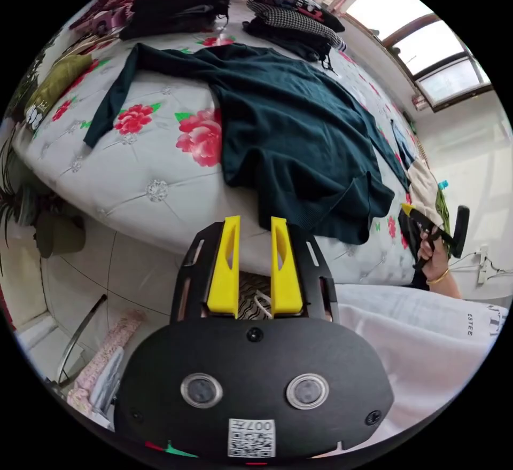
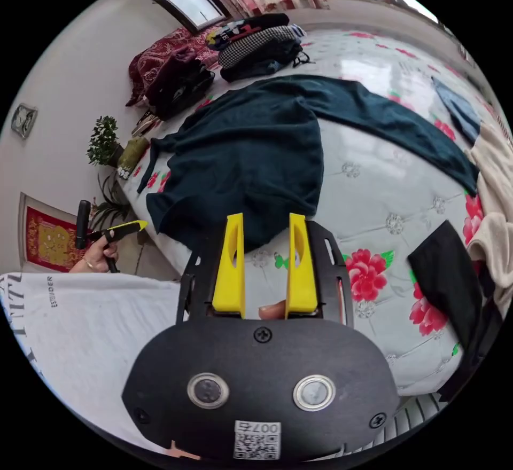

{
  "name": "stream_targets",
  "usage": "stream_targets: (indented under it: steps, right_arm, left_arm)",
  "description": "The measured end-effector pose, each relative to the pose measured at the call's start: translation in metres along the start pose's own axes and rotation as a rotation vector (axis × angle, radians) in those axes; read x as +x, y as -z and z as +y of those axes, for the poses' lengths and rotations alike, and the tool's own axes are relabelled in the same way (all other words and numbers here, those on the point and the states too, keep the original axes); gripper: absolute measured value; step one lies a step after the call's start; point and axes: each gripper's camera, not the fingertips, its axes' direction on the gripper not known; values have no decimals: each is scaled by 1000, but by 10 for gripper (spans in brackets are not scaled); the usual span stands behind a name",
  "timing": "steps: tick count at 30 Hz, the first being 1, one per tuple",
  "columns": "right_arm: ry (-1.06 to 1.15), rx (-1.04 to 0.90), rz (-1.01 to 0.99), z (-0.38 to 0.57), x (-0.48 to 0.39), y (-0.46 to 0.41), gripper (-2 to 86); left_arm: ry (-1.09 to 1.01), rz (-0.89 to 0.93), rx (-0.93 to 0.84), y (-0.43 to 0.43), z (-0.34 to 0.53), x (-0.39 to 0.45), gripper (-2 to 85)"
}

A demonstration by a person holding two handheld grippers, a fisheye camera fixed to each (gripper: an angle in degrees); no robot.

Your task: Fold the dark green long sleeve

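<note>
The dark green long sleeve [image 1: 299, 133] lies spread on a floral bed [image 1: 155, 171], one sleeve [image 1: 112, 101] stretched away to the left. My left gripper [image 1: 255, 221] hovers open at the bed's near edge, just short of the hem, with nothing between its jaws. At the right rim of that view, a hand holds the right gripper [image 1: 422, 219]. In the right gripper view the long sleeve [image 2: 251, 155] has its other sleeve [image 2: 401, 128] reaching right. My right gripper [image 2: 266, 219] is open just in front of the hem, and a hand holds the left gripper [image 2: 120, 232] at the left.
Stacks of folded clothes [image 1: 294, 16] and a dark pile [image 1: 176, 5] sit at the bed's far side. A cream garment [image 2: 491, 224] and a black one [image 2: 449, 277] lie at the right. A plant [image 2: 104, 141] stands beside the bed. The person's white top [image 1: 417, 320] is close by.
</note>
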Motion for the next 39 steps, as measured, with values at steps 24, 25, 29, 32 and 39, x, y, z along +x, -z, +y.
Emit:
stream_targets:
  steps: [24, 25, 29, 32, 39]
  right_arm:
    - [-72, -10, 43, 75, 45, 96, 18]
    - [-85, -24, 31, 82, 48, 91, 32]
    - [-107, -108, -40, 84, 49, 65, 70]
    - [-66, -180, -60, 83, 36, 41, 78]
    - [-70, -259, -29, 80, 9, 7, 51]
  left_arm:
    - [15, 178, -82, 83, 52, -20, -7]
    - [31, 191, -101, 77, 50, -20, -7]
    - [11, 216, -107, 87, 34, -12, -7]
    - [-17, 197, -89, 108, 19, -9, -7]
    - [34, 241, -67, 145, -6, -29, -7]
